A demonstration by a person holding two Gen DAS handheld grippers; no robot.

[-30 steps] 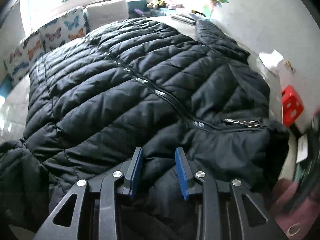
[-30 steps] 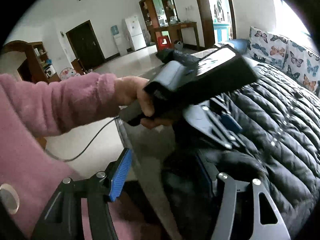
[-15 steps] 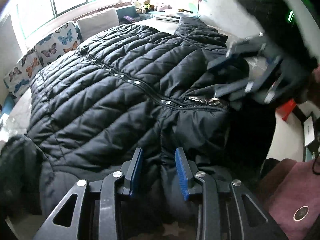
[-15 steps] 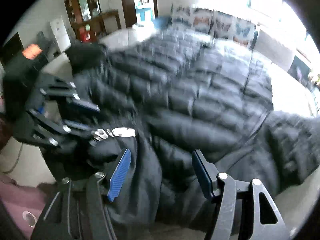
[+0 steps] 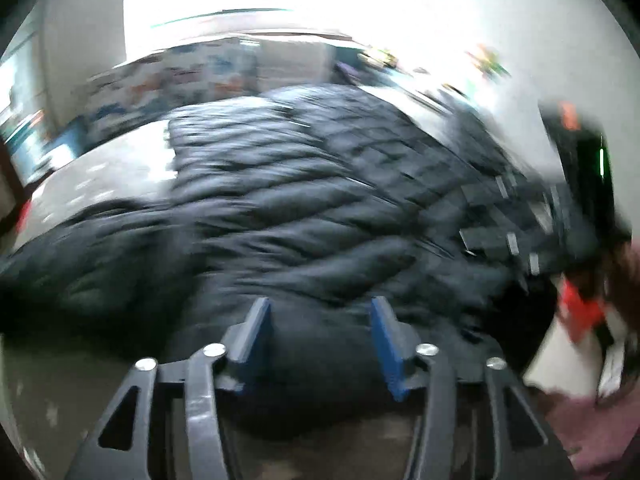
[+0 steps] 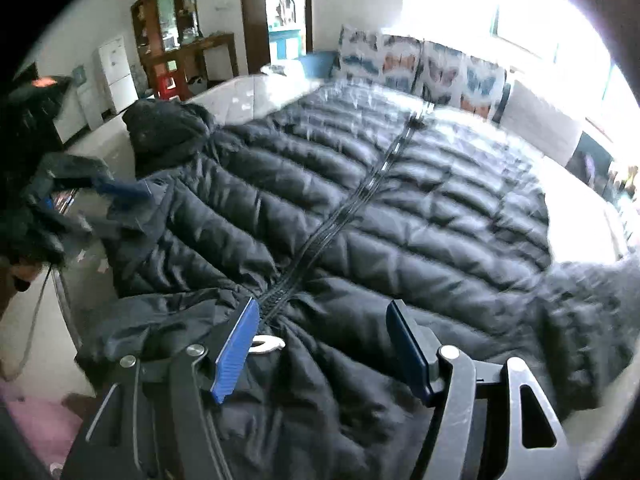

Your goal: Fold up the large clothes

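Observation:
A large black quilted jacket [image 6: 400,216] lies spread on a pale table [image 6: 248,96], zipper [image 6: 360,200] running down its middle. A metal ring pull [image 6: 266,345] sits at the zipper's near end. My right gripper [image 6: 322,354] hovers open just above that end, with wrinkled fabric under the gap and the ring by its left pad. The left wrist view is blurred. My left gripper [image 5: 320,344] is opening over the jacket's [image 5: 312,208] near edge; fabric shows between the pads, which do not press it. One of the left gripper's blue pads [image 6: 120,189] shows by the jacket's left edge.
Butterfly-print cushions [image 6: 420,68] line the far side under a bright window. A white fridge [image 6: 116,76], wooden shelves and a red stool [image 6: 164,82] stand beyond the table. A pink sleeve [image 6: 36,432] and a cable [image 6: 36,320] are at lower left.
The left jaws have spread apart off the fabric they pinched, and the left view has swung and blurred. The right gripper has sunk over the zipper's near end.

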